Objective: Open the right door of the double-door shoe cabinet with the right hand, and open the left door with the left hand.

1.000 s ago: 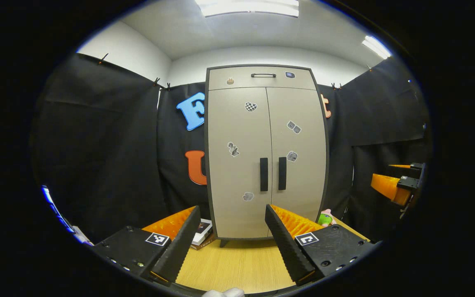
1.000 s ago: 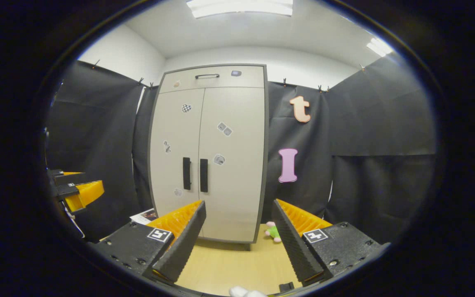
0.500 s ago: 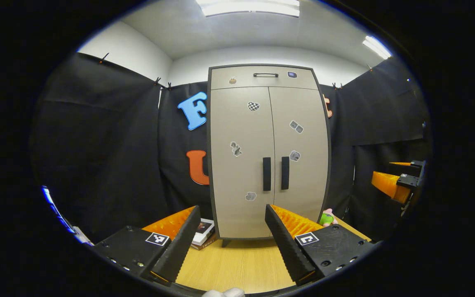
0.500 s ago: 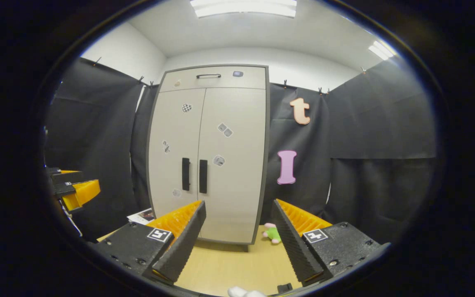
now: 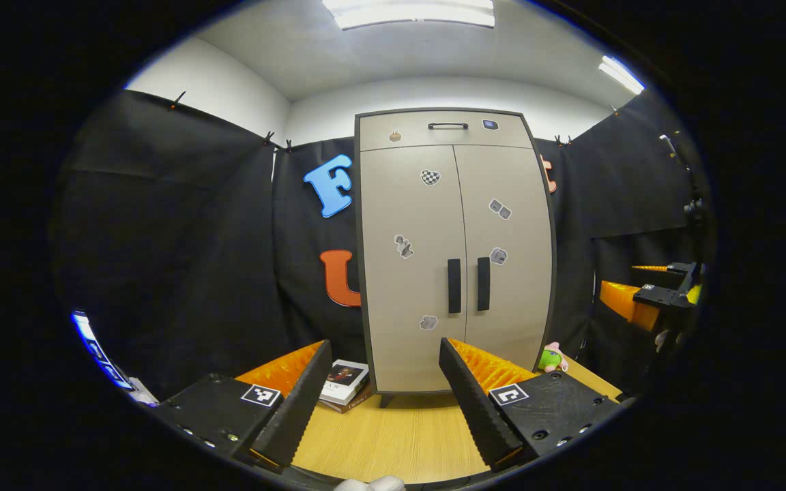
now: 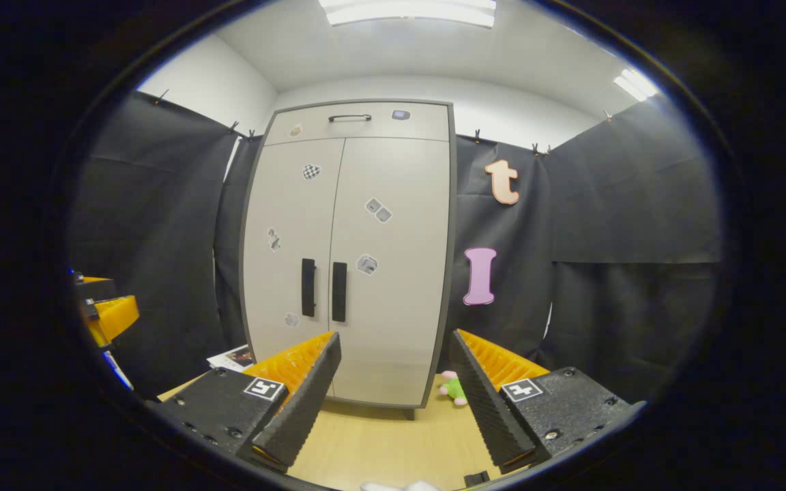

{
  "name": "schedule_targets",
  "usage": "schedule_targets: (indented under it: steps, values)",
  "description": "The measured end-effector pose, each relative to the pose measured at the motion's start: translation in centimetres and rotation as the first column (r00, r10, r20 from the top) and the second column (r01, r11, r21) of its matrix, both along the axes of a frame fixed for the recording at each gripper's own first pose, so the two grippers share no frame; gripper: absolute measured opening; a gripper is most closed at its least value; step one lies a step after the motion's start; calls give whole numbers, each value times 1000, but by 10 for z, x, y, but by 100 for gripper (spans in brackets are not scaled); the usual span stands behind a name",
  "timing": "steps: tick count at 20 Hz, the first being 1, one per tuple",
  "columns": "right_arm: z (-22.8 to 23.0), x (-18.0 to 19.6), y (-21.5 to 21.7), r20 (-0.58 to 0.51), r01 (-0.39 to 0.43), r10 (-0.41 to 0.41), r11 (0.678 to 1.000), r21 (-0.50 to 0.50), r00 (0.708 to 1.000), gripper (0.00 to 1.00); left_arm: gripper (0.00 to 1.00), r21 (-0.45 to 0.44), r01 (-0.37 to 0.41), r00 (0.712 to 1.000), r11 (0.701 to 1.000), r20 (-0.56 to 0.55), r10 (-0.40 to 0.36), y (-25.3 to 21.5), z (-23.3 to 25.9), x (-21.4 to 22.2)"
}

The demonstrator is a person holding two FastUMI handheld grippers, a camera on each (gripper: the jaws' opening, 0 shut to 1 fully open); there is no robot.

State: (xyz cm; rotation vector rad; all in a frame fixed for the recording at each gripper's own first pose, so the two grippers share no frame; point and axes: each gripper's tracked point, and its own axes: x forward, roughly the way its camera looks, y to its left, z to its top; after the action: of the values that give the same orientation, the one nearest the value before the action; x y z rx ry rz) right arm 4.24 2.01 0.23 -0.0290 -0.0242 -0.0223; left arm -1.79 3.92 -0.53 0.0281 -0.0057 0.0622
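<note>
The beige shoe cabinet (image 5: pixel 458 225) stands upright with both doors closed. Two black vertical handles sit side by side at the middle seam: the left door handle (image 5: pixel 454 285) and the right door handle (image 5: pixel 483 284). My left gripper (image 5: pixel 383 344) is open and empty, well short of the cabinet and slightly left of the seam. In the right gripper view the cabinet (image 6: pixel 348 239) is left of centre, with the right door handle (image 6: pixel 339 291) above my open, empty right gripper (image 6: pixel 394 337). The right gripper (image 5: pixel 628 286) also shows at the left gripper view's right edge.
The cabinet has a top drawer with a black handle (image 5: pixel 447 126). A stack of books (image 5: pixel 344 382) lies at its left foot and a green and pink plush toy (image 5: pixel 551 358) at its right foot. A light wooden surface (image 5: pixel 393 436) runs under both grippers.
In the left gripper view the cabinet has slid to the right. In the right gripper view it has grown slightly larger. Both grippers stay open.
</note>
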Motion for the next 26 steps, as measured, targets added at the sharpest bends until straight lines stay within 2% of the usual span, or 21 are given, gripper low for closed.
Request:
schedule_targets:
  steps: [8,12,14,16,18,19,21,24,25,26]
  values:
    - [4,114,42,-6,5,-5,999,38,1000,98,96,-5,-78,997,997,-27,78,20,-13,-25]
    - [-4,183,77,-36,-23,24,999,40,999,95,96,-11,-117,993,993,-36,116,30,-18,-37]
    - [-12,214,87,-59,-12,14,999,38,998,90,96,-17,-143,989,990,-37,142,35,-17,-40]
    - [-19,241,100,-90,-36,39,999,35,995,85,96,-19,-166,985,986,-38,165,38,-17,-42]
    - [-22,263,99,-107,-17,19,1000,23,994,82,96,-25,-189,981,982,-43,188,42,-18,-41]
    - [-23,270,99,-105,-12,14,1000,24,994,77,96,-30,-197,980,980,-50,195,43,-20,-41]
    - [-25,283,99,-117,-4,10,999,49,993,75,96,-32,-213,976,976,-53,211,46,-21,-44]
    - [-31,294,107,-146,-28,39,997,77,989,69,96,-28,-215,975,976,-56,213,46,-23,-43]
    - [-31,296,108,-140,-23,33,997,73,990,63,96,-24,-218,975,976,-59,216,46,-23,-42]
    - [-30,299,109,-138,-14,22,998,62,990,62,96,-22,-218,974,976,-63,217,46,-23,-42]
